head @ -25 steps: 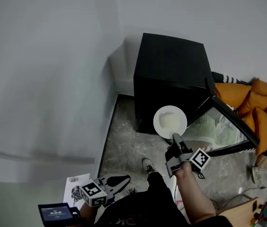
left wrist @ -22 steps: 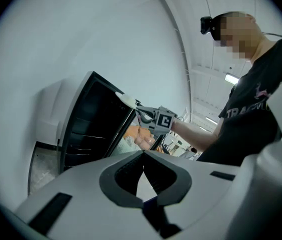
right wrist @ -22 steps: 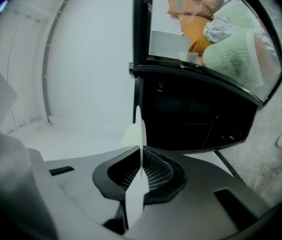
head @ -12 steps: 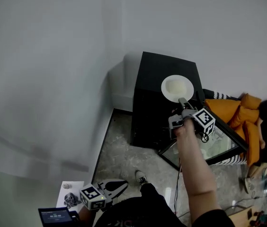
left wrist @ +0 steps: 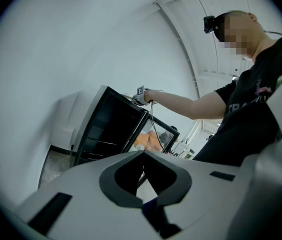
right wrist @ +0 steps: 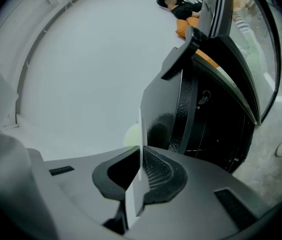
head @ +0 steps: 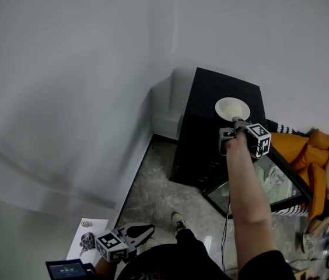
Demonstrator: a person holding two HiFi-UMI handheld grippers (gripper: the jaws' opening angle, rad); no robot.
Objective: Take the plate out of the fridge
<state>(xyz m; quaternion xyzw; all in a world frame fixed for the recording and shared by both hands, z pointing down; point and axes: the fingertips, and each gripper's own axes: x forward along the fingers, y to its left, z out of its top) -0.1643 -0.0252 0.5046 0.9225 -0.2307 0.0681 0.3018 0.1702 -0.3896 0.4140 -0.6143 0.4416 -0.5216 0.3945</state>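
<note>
Right gripper: right of centre in the head view, at the end of an outstretched bare forearm; clenched on the near rim of the plate.
Plate: white and round, out of the fridge and over its black top; edge-on between the pads in the right gripper view. Whether it touches the top, I cannot tell.
Fridge: small, black, set against the pale wall, its glass door swung open toward the lower right.
Left gripper: bottom of the frame, close to the person's body, jaws closed together on nothing.
Right edge: orange bundle just behind the door.
</note>
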